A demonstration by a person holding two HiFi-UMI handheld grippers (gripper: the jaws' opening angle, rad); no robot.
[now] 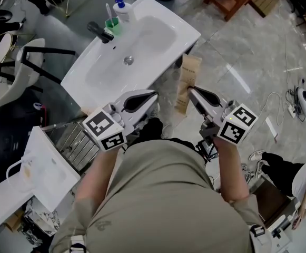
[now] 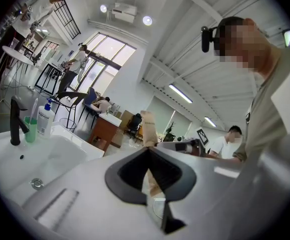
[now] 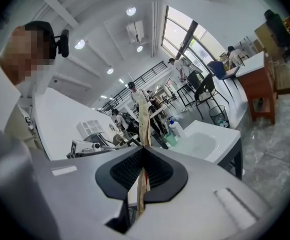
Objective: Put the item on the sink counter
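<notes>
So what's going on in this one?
A person stands at a white sink with a gripper in each hand. The right gripper has its fingers shut on a flat brown paper bag, held upright just off the sink's edge, not yet on the counter. The left gripper is shut and empty. A faucet, green cup and soap bottle sit at the far end.

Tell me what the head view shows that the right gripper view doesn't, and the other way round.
Only the head view: the drain and floor cables. Only the right gripper view: ceiling lights and people standing far back. Both: the white sink, soap bottle, green cup, and the brown bag pinched in the right tongs.
</notes>
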